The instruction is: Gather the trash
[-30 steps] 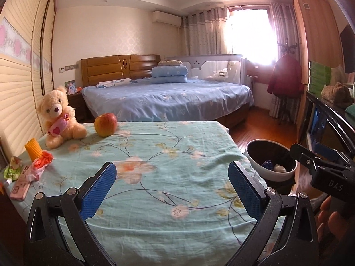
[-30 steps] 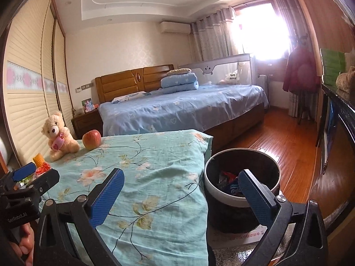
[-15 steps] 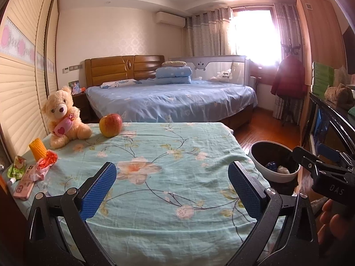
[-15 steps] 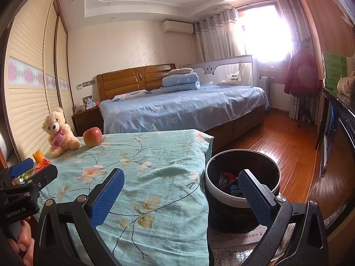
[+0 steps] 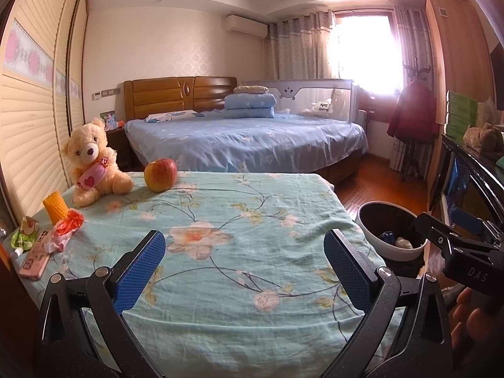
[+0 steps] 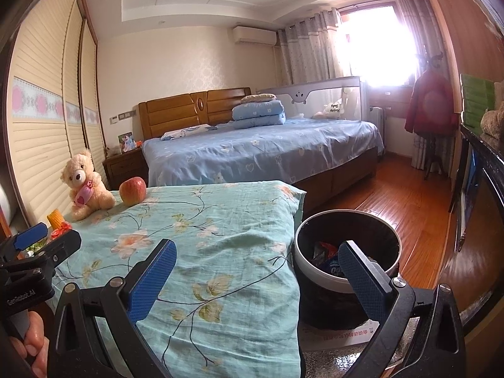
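A red crumpled wrapper [image 5: 67, 224] and a green drink pouch [image 5: 23, 233] lie at the left edge of a table covered in a floral cloth [image 5: 239, 239]. A round bin [image 6: 346, 252] with wrappers inside stands on the floor to the table's right; it also shows in the left wrist view [image 5: 390, 233]. My left gripper [image 5: 244, 267] is open and empty above the near part of the table. My right gripper [image 6: 256, 277] is open and empty, over the table's right edge and the bin.
A teddy bear [image 5: 93, 160], an apple [image 5: 160, 170], a yellow corn cob [image 5: 55, 207] and a pink phone [image 5: 34, 260] are on the table's left and far side. A blue bed [image 5: 245, 138] stands behind. A dark cabinet [image 5: 472, 182] is on the right.
Both grippers have drawn back and tilted slightly, so the table and bin sit a little farther off. Both stay open and empty.
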`<state>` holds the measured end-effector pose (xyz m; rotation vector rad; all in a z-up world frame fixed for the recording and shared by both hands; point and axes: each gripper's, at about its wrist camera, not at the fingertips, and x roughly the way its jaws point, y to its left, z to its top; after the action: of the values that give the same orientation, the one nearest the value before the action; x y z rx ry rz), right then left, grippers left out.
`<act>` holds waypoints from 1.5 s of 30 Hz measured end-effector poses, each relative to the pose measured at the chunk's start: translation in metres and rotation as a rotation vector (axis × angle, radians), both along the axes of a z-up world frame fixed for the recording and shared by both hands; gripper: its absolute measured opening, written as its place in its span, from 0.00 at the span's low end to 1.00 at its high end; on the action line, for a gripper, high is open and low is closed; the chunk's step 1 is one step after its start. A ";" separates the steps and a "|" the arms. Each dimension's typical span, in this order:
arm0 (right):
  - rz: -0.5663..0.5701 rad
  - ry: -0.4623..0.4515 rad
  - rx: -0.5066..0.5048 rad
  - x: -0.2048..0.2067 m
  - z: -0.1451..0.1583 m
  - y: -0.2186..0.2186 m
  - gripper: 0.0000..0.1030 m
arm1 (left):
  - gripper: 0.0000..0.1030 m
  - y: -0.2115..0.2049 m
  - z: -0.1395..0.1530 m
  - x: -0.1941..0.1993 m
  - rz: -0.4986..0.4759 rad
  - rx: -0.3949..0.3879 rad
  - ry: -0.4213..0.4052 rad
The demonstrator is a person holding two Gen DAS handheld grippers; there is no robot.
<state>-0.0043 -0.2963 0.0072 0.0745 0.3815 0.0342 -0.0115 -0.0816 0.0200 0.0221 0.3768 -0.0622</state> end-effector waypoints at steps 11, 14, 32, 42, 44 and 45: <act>0.006 -0.007 -0.003 -0.002 0.001 0.002 1.00 | 1.00 -0.001 0.001 -0.002 0.000 0.006 -0.003; 0.008 -0.006 0.000 -0.002 0.002 0.002 1.00 | 1.00 -0.001 0.001 -0.002 -0.001 0.010 -0.003; 0.016 -0.005 -0.002 -0.003 0.005 0.007 1.00 | 1.00 0.000 0.000 0.000 -0.009 0.005 0.003; 0.020 -0.003 -0.003 -0.003 0.006 0.010 1.00 | 1.00 0.000 0.000 0.000 -0.009 0.007 0.004; 0.021 -0.004 -0.001 -0.003 0.006 0.010 1.00 | 1.00 0.000 0.000 0.000 -0.010 0.008 0.003; 0.021 -0.003 -0.001 -0.003 0.006 0.010 1.00 | 1.00 0.000 0.000 0.000 -0.010 0.008 0.003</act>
<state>-0.0073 -0.2864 0.0130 0.0695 0.3790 0.0550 -0.0115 -0.0818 0.0198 0.0322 0.3804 -0.0707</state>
